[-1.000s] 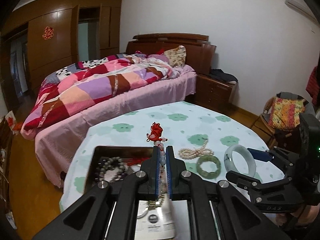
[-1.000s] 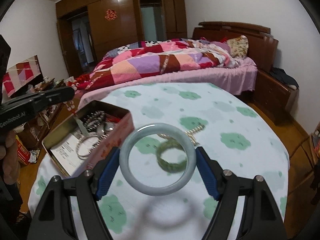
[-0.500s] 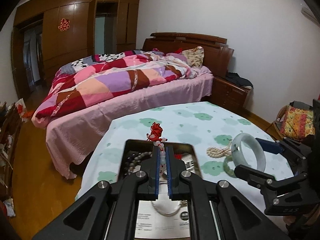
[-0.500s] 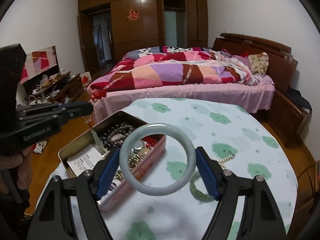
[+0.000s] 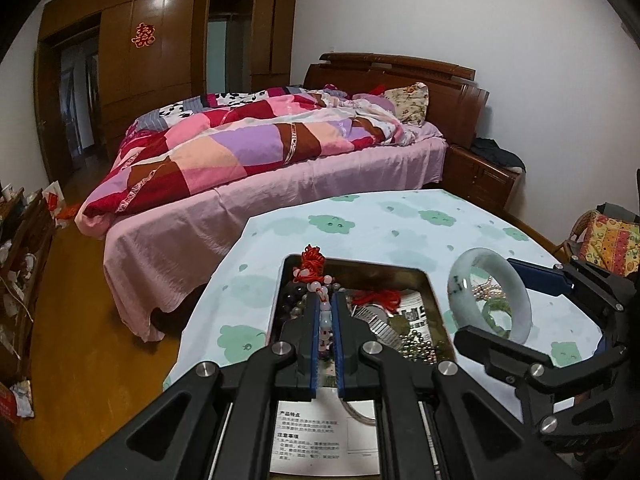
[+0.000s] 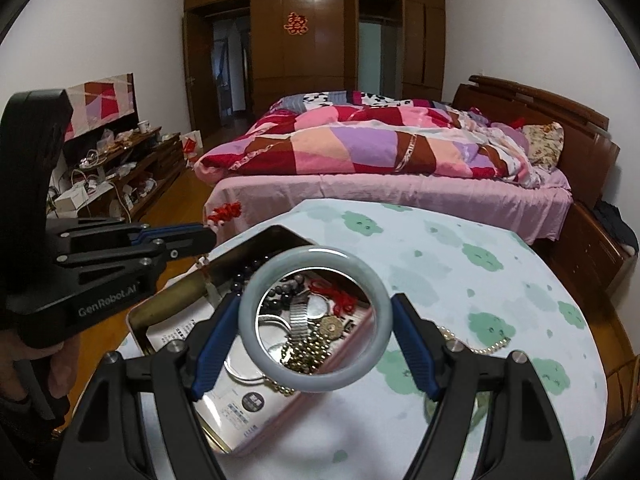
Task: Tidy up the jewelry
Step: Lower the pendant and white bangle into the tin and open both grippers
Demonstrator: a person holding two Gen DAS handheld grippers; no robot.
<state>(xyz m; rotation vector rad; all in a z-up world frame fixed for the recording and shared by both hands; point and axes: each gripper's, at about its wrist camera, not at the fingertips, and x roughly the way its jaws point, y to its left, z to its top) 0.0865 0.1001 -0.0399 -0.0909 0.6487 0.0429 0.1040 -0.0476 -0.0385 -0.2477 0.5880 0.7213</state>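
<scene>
Tin (image 6: 256, 242) part-filled. Left gripper (image 5: 326, 320) clamps tassel charm (image 5: 314, 266); right gripper (image 6: 314, 344) clamps jade bangle (image 6: 314, 320); pearl strand (image 6: 486, 348) remains on tabletop (image 6: 460, 264).

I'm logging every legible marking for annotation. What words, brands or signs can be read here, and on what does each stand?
"GenRobot.AI": on the side of the left claw.
Red double-happiness sign "囍": on the wardrobe door.
Chinese print on the paper leaflet in the metal tin: too small to read.
Round label on the paper: blurred.
</scene>
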